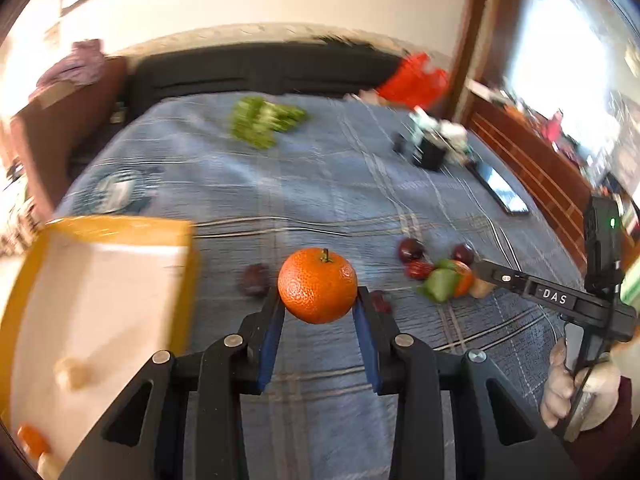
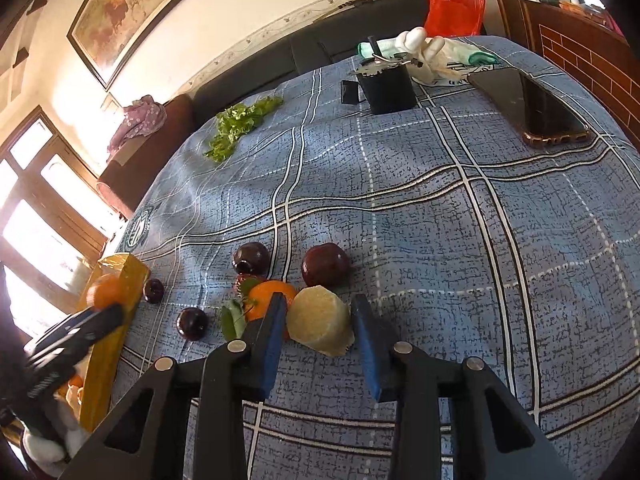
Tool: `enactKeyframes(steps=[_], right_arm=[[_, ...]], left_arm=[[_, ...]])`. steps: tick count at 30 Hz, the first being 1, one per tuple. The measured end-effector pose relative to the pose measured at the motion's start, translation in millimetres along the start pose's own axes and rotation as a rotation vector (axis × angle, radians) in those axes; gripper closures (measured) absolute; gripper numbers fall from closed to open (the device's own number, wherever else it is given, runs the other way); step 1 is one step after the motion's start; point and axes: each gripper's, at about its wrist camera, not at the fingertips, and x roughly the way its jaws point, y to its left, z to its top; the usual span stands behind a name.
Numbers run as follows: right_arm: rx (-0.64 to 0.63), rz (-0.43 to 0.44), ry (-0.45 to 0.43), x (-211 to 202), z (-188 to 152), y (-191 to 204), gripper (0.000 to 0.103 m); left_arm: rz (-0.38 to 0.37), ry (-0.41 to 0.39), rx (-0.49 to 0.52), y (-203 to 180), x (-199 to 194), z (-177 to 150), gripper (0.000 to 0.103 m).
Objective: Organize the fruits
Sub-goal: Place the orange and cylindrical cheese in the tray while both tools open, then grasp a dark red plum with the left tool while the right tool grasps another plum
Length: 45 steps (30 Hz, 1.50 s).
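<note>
Left gripper [image 1: 318, 304] clamps mandarin [image 1: 317, 285]; right gripper [image 2: 320, 312] pinches pale fruit chunk [image 2: 320, 326]; yellow box [image 1: 100, 300] blurred, cropped

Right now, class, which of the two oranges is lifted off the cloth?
The orange clamped in the left gripper. The other orange, with green leaves, lies among the plums beside the right gripper.

White letters "DAS" on the right tongs [image 1: 478, 266]

Left tool [image 1: 318, 304] grips an orange [image 1: 317, 286]; right tool [image 2: 320, 312] clamps a pale chunk [image 2: 320, 326].
</note>
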Motion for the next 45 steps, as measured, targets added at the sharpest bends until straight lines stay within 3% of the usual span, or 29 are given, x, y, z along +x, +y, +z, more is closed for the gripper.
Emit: enactKeyframes(steps=[4, 8, 14, 20, 24, 27, 30, 34, 38, 40, 43, 45], right_arm=[[-0.002, 0.004, -0.068, -18.6, 0.0, 3.4, 0.067], [-0.033, 0.022, -0.062, -27.5, -1.0, 31.3, 0.067], [-0.187, 0.173, 0.021, -26.6, -20.0, 145.7, 0.066], [-0.351, 0.344, 0.185, 19.7, -55.6, 265.1, 0.066], [-0.426, 0.348, 0.278, 57.6, -88.6, 315.1, 0.066], [-0.455, 0.315, 0.316, 77.3, -106.3, 326.8, 0.065], [-0.462, 0.287, 0.338, 89.8, -114.1, 332.0, 0.065], [-0.445, 0.295, 0.334, 85.0, -111.4, 328.1, 0.064], [-0.422, 0.31, 0.263, 58.5, -93.5, 314.5, 0.057], [-0.399, 0.303, 0.21, 39.3, -79.0, 298.6, 0.053], [-0.369, 0.235, 0.118, 10.7, -61.3, 263.3, 0.047], [-0.338, 0.17, 0.058, -5.6, -49.5, 231.8, 0.042]], left_arm=[[0.083, -0.039, -0.078, 52.3, -38.3, -11.0, 0.069], [0.18, -0.006, -0.156, 110.3, -54.1, -21.7, 0.069], [0.268, 0.062, -0.272, 182.0, -52.3, -39.3, 0.069], [0.306, 0.106, -0.345, 223.6, -41.9, -49.4, 0.069], [0.274, 0.121, -0.392, 240.4, -43.1, -57.7, 0.068], [0.267, 0.098, -0.397, 243.6, -49.8, -58.1, 0.065], [0.263, 0.071, -0.4, 242.8, -57.0, -58.2, 0.052], [0.259, 0.023, -0.433, 240.8, -77.0, -60.6, 0.051], [0.279, -0.072, -0.436, 227.6, -115.1, -62.3, 0.048], [0.302, -0.14, -0.42, 213.4, -138.8, -61.7, 0.036], [0.302, -0.21, -0.385, 188.0, -159.4, -55.9, 0.021], [0.251, -0.226, -0.357, 168.1, -164.3, -50.3, 0.021]])
